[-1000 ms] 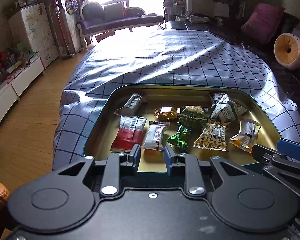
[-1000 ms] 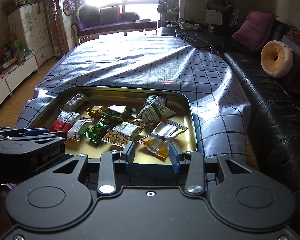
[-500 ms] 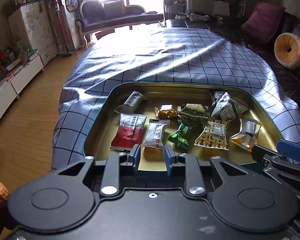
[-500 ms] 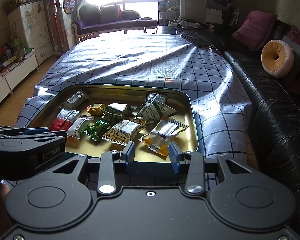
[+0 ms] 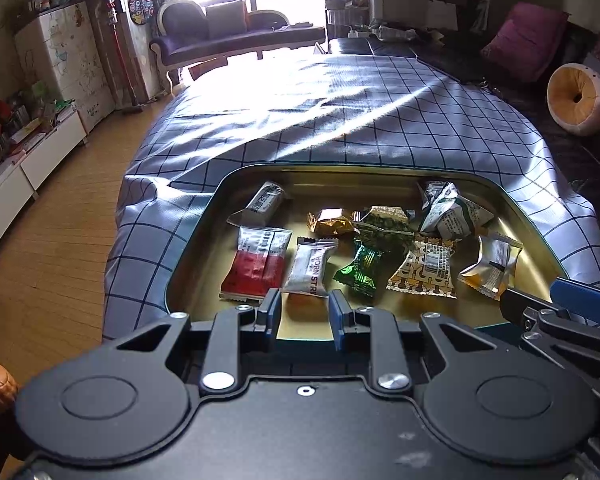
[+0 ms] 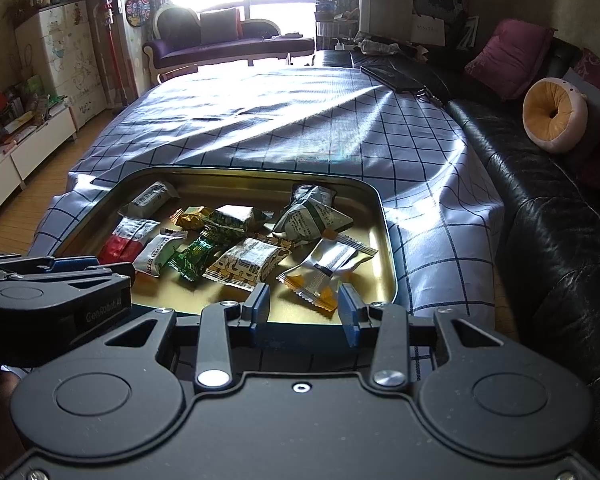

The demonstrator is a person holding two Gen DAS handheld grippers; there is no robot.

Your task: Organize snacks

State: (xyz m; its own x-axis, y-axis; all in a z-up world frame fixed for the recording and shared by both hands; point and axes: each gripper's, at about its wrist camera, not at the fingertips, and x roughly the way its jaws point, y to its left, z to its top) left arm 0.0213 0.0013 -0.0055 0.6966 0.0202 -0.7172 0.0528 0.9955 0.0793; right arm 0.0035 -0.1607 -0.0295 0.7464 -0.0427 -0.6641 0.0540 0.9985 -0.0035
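**Both grippers parked at the tray's near edge**

Here I see a checked tablecloth (image 5: 340, 120) carrying a gold tray (image 5: 196, 256) at its near end. My left gripper (image 5: 304, 308) and right gripper (image 6: 305, 307) hover at the tray's near rim, jaws apart, holding nothing. Snacks lie loose inside: a red packet (image 5: 256, 264) by the left edge, a white bar (image 5: 311, 266) beside it, a green candy (image 5: 360, 266) mid-tray, an orange-tipped wrapper (image 6: 328, 266) near the right edge.
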